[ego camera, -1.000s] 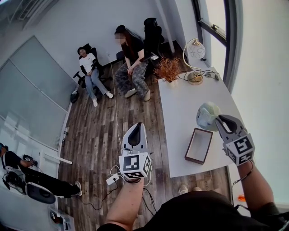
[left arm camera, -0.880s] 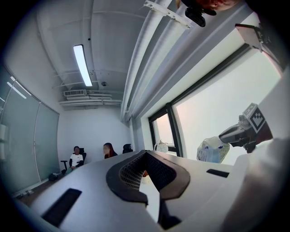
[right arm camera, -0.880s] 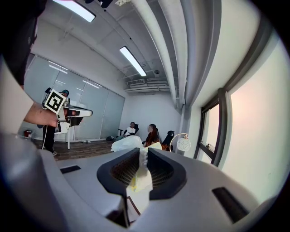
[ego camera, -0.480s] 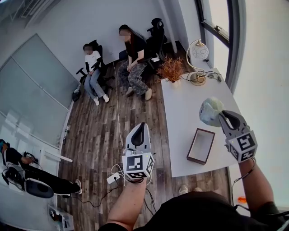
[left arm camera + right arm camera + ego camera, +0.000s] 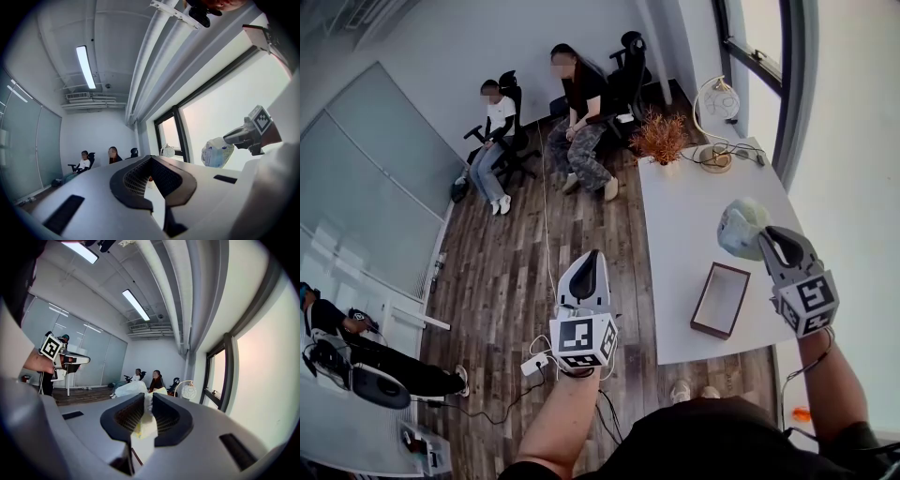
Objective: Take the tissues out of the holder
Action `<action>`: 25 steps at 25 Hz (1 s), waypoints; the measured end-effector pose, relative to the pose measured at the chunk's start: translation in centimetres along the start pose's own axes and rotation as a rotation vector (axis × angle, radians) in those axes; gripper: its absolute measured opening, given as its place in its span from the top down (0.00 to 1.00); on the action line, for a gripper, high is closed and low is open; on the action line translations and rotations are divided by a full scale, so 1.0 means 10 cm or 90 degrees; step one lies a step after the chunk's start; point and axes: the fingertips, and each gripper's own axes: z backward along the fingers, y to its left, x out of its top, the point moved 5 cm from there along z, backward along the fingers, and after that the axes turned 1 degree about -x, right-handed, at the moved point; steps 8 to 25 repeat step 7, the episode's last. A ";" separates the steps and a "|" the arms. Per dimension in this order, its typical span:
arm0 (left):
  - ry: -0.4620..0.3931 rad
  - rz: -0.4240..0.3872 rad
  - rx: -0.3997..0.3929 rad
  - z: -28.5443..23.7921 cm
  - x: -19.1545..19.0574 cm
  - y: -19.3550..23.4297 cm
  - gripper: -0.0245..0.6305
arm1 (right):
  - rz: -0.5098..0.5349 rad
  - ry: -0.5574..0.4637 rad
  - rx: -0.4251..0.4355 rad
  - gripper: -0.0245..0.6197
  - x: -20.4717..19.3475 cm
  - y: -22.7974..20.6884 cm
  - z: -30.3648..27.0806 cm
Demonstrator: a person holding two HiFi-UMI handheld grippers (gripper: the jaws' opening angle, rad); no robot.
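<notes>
Tissues (image 5: 739,228), seemingly a soft, light pack, are hanging at frame right, the right gripper (image 5: 761,236) pinching their slippery wrapper edge, the left gripper (image 5: 592,255) idling closed and empty.

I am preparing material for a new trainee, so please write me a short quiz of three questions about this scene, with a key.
1. True or false: the tissue pack lies inside the wooden holder.
2. Which gripper holds the tissue pack? A) the left gripper B) the right gripper C) neither
3. Which two things stand at the far end of the white table?

Key:
1. False. The pack is held up above the table, and the holder looks empty.
2. B.
3. A dried plant and a lamp.
</notes>
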 end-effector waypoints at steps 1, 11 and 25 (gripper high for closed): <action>0.000 -0.001 0.000 0.00 0.00 0.00 0.96 | 0.001 0.000 0.001 0.86 0.00 0.01 0.00; 0.001 0.002 0.003 -0.01 -0.03 0.05 0.96 | 0.006 0.010 0.002 0.86 -0.10 0.05 -0.02; 0.001 0.002 0.003 -0.01 -0.03 0.05 0.96 | 0.006 0.010 0.002 0.86 -0.10 0.05 -0.02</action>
